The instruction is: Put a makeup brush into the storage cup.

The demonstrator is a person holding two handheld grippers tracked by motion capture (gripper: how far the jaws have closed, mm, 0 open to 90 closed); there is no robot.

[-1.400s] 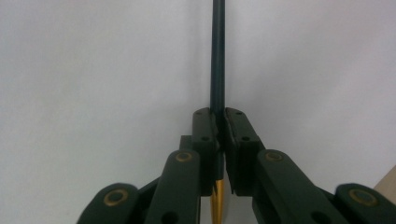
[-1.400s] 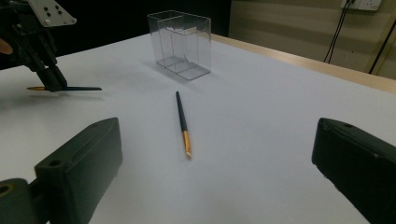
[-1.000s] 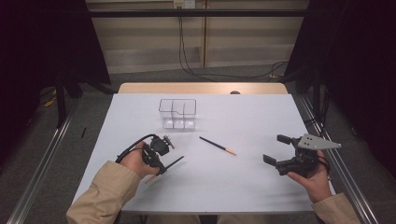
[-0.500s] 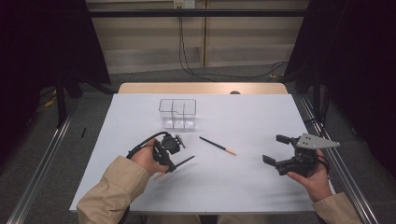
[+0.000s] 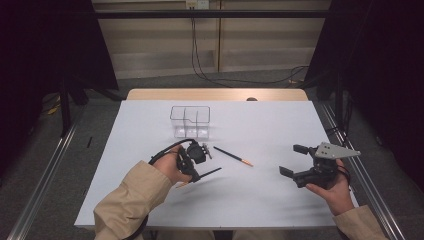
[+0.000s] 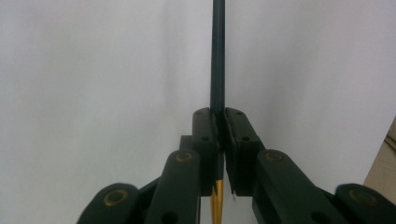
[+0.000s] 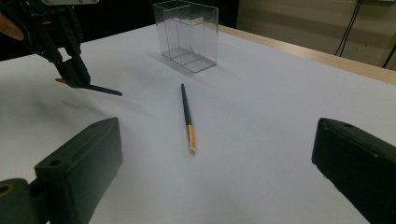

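One brush lifted, one left on the table

The left gripper [image 5: 200, 172], jaws closed on a dark brush [image 6: 217, 60], holds it level above the white table [image 5: 260, 200], short of the clear divided container [image 5: 190, 121]. A second brush [image 5: 233, 155] lies flat between the hands, and the container looks empty. The right gripper [image 5: 295, 161] waits wide open and empty, so both placements appear yet to come.

We see a white table [image 5: 150, 130] on a grey floor [image 5: 45, 165]. At twelve o'clock is a pale wall [image 5: 260, 35] with black cables [image 5: 200, 65].
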